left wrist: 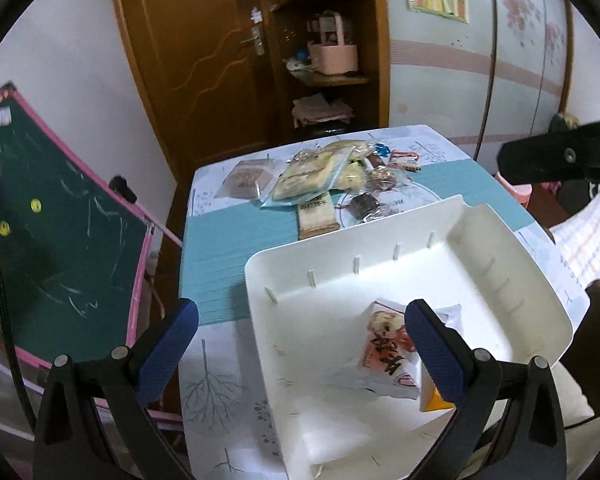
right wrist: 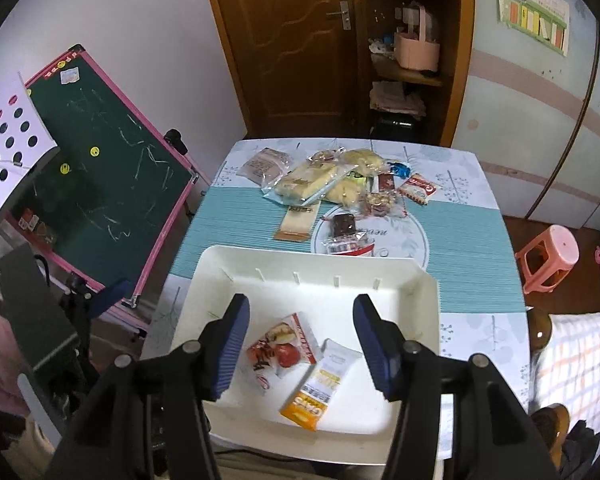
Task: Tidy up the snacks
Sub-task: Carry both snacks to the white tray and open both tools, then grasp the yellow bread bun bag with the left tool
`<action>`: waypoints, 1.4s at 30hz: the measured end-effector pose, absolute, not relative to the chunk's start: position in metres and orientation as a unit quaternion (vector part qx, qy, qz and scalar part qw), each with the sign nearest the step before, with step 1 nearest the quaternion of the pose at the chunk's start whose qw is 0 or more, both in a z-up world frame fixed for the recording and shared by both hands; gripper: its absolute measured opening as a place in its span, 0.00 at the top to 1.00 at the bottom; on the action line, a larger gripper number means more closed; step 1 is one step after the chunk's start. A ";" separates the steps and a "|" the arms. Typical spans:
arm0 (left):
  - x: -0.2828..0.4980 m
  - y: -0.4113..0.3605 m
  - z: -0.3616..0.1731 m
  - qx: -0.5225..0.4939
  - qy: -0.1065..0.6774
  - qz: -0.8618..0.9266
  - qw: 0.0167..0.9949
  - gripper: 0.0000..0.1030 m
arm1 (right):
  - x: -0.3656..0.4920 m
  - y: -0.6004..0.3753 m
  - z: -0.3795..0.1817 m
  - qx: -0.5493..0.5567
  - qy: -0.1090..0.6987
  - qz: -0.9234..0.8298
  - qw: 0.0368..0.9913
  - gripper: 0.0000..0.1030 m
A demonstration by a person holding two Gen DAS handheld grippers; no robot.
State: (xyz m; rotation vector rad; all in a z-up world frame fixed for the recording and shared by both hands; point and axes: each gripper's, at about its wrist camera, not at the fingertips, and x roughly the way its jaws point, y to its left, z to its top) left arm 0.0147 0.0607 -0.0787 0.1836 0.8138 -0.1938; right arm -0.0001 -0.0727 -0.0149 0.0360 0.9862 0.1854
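A lived-in room of a home: a wooden door (right wrist: 296,40) beside corner shelves (right wrist: 408,68) of household clutter, a child's green chalkboard easel (right wrist: 100,184), a pink plastic stool (right wrist: 548,256), floral wardrobe doors (left wrist: 520,40), and a small patterned table (right wrist: 460,240).

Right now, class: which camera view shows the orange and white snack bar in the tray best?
The right wrist view. The orange and white snack bar lies whole and unobstructed in the white tray. In the left wrist view only an orange corner peeks out beside the left gripper's finger.
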 end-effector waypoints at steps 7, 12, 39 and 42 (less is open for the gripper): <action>0.033 0.085 -0.081 0.064 0.410 -0.087 0.906 0.00 | 0.019 -0.058 -0.016 0.024 0.481 0.077 0.873 0.47; 0.044 0.091 -0.069 0.040 0.409 -0.086 0.908 0.00 | 0.034 -0.064 -0.009 0.058 0.472 0.075 0.876 0.47; 0.250 0.004 -0.062 0.083 0.476 -0.087 0.871 0.00 | 0.201 -0.165 -0.040 0.112 0.503 -0.004 0.857 0.47; 0.272 -0.023 -0.097 0.118 0.501 -0.094 0.852 0.00 | 0.233 -0.173 -0.073 0.115 0.532 -0.011 0.839 0.47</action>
